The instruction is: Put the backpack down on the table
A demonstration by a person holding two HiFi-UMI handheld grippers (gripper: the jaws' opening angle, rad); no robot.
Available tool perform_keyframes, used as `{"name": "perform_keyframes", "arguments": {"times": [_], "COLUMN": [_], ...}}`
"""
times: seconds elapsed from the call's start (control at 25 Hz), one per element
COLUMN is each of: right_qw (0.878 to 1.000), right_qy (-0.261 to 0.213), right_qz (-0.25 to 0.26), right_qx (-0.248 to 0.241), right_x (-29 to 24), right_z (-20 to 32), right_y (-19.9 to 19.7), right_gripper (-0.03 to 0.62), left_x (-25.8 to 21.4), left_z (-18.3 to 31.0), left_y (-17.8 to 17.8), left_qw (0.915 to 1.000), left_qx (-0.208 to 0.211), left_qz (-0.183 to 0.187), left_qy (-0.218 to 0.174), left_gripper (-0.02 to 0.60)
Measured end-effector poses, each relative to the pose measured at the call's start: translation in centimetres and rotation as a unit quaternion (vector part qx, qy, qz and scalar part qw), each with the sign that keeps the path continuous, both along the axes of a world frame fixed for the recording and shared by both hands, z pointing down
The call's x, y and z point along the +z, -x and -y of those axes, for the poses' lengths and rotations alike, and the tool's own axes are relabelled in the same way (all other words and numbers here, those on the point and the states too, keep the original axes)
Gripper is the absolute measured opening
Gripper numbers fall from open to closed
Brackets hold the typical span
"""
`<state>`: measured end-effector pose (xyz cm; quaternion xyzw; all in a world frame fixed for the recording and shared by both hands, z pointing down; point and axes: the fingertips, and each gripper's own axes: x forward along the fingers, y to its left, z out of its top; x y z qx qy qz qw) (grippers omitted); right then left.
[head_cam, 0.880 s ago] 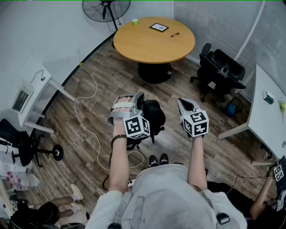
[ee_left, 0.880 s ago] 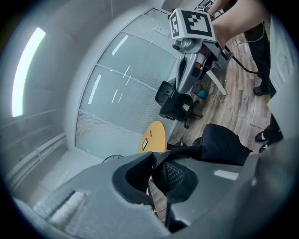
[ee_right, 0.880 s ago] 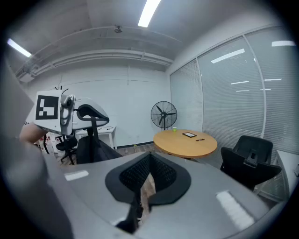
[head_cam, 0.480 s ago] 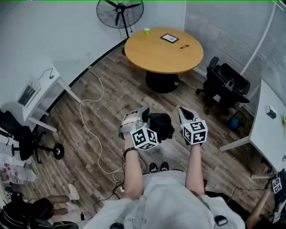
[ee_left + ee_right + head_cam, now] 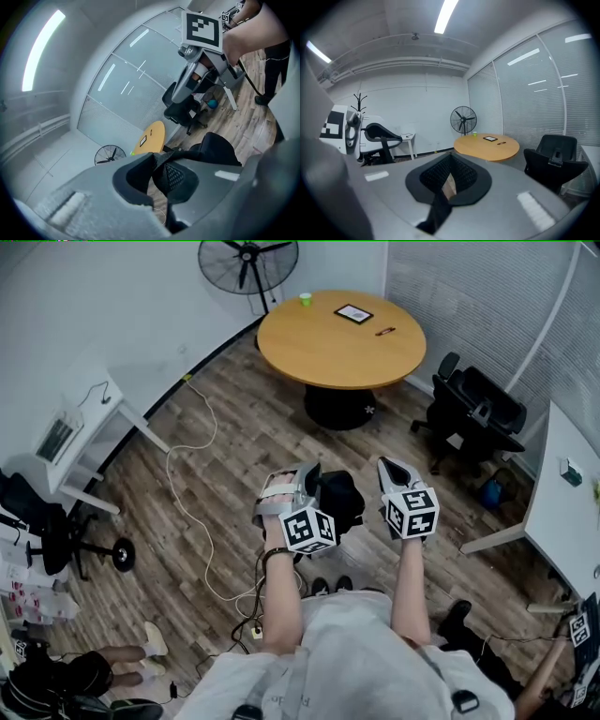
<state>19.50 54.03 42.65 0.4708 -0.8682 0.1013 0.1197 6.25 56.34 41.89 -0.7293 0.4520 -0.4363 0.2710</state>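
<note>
Backpack (image 5: 339, 501), black, hangs between the two grippers over the wood floor (image 5: 244, 418), well short of the round table (image 5: 328, 352). Head view: left gripper (image 5: 307, 474) and right gripper (image 5: 387, 467) sit side by side with the backpack between them. Open floor runs ahead to the table's near edge. A white cable (image 5: 169, 454) loops along the left of that path, and a black office chair (image 5: 478, 413) stands to its right. A green cup (image 5: 306, 299), a dark flat slab (image 5: 353, 313) and a small pen-like item (image 5: 385, 331) sit on the table's far half; the near half is bare. Cup contents unreadable. Left gripper view: jaws together, pinching a black mesh strap (image 5: 176, 176), with the bag's body beyond. Right gripper view: jaws closed on a black webbing strap (image 5: 438, 208) that trails downward. The table lies ahead, with a standing fan (image 5: 463, 119) behind it.
</note>
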Motion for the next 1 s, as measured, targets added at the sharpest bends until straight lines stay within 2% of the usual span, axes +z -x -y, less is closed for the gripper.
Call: {"name": "perform_keyframes", "arguments": {"times": [0.28, 0.56, 1.0], "right_qw": [1.0, 1.0, 1.0], "right_qy": [0.004, 0.017, 0.015], "right_qz": [0.006, 0.018, -0.007], "right_qx": [-0.009, -0.008, -0.01], "right_x": [1.5, 2.7, 3.5], "right_z": [1.3, 4.5, 12.6], "right_y": [-1.4, -2.9, -2.1], "right_gripper": [0.0, 0.0, 0.0], "left_x": [0.2, 0.0, 1.6], "left_z": [0.6, 3.5, 11.7], "left_y": [0.2, 0.1, 1.4], "left_qw": [0.9995, 0.9988, 0.9987], "left_qx": [-0.023, -0.037, -0.036], "left_qz": [0.021, 0.028, 0.035], "left_qy": [-0.009, -0.013, -0.002], "left_gripper": [0.005, 0.005, 0.005]}}
